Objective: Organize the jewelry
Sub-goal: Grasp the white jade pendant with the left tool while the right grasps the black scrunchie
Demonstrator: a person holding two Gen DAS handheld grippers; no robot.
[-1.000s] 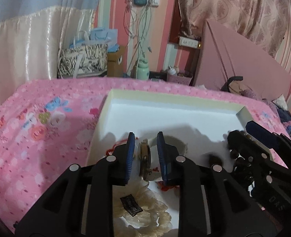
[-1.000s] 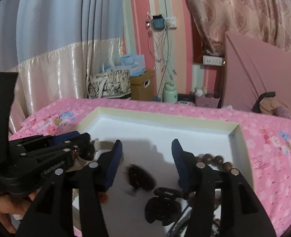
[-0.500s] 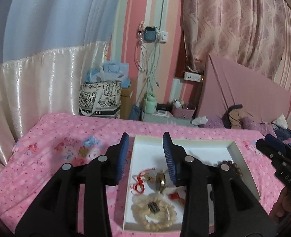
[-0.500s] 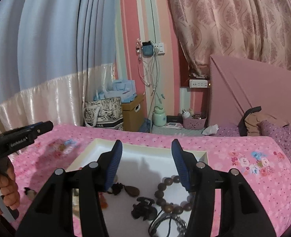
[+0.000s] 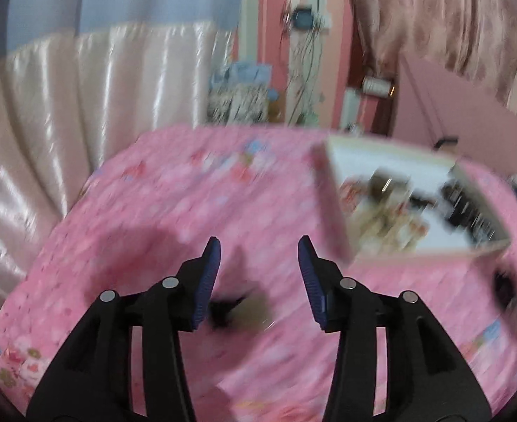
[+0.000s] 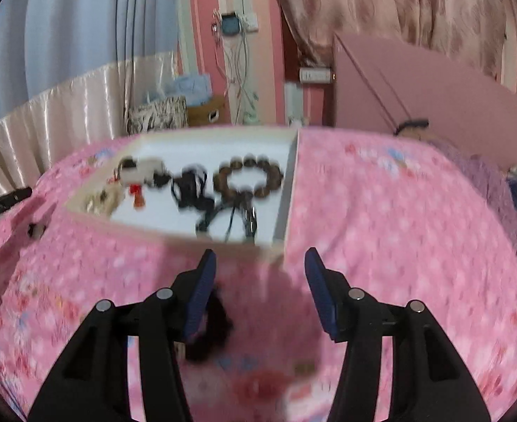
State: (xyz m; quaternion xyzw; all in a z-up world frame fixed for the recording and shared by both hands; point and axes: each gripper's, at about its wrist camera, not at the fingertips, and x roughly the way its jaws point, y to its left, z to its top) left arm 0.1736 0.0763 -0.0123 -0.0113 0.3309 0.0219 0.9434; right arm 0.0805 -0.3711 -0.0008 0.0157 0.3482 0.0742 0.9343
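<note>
Pink flowered bedspread [image 6: 399, 211] carries a shallow white tray [image 6: 286, 207] holding jewelry, among it a brown bead bracelet [image 6: 247, 176] near the tray's right edge. The left claw [image 5: 258, 277] hangs over the bedspread off the tray's left side, its jaws opening, nothing gripped; a small dark blurred piece [image 5: 230, 311] lies beneath. The right claw [image 6: 260, 288] is released before the tray's near edge, a dark blurred object [image 6: 212, 330] beside its left finger.
</note>
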